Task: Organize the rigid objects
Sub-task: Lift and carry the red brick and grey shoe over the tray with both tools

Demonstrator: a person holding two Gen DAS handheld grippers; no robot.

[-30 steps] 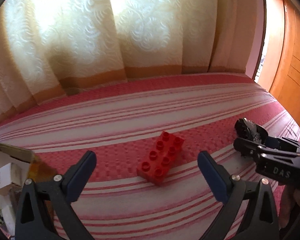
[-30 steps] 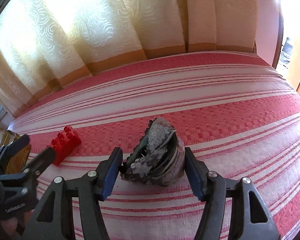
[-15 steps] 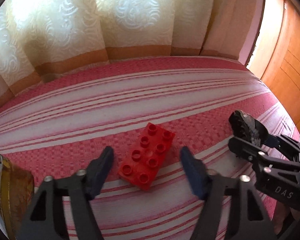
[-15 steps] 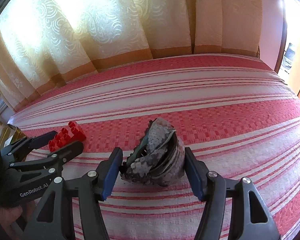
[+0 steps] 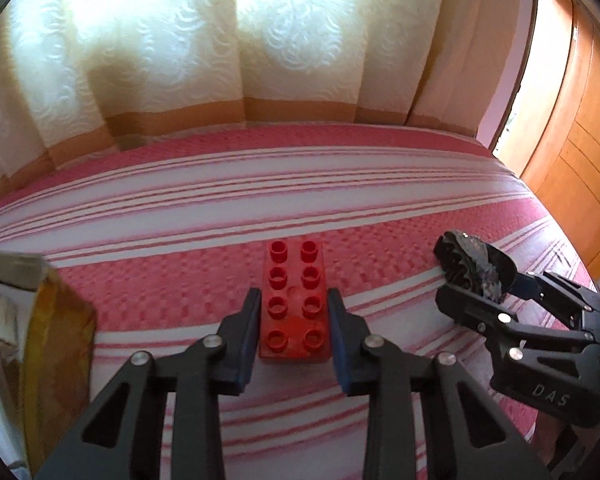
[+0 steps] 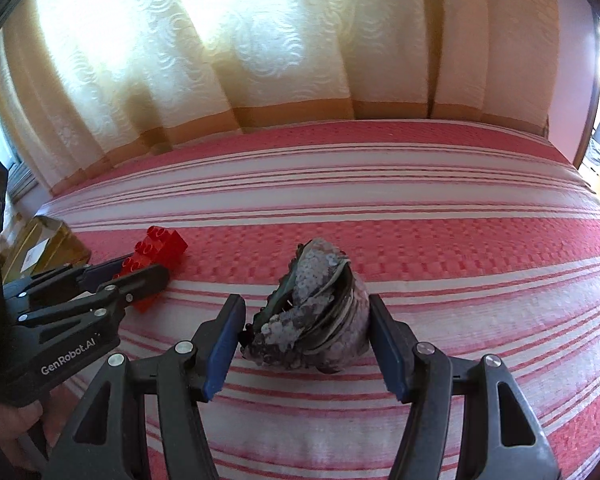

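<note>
Left gripper (image 5: 293, 334) clamps studded red brick (image 5: 293, 304) — right gripper (image 6: 306, 342) pinches sequined pouch (image 6: 314, 314).

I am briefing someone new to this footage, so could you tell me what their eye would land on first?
First, the red building brick lying studs-up on the red-and-white striped bedspread, clamped between the left gripper's blue pads. To its right, the right gripper brackets a grey sequinned shell-like object. Behind both hangs a bright cream curtain.

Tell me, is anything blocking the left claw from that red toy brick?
Nothing visible does. The left gripper already has its fingers on either side of the red brick, closed against it, on the striped bedspread.
</note>
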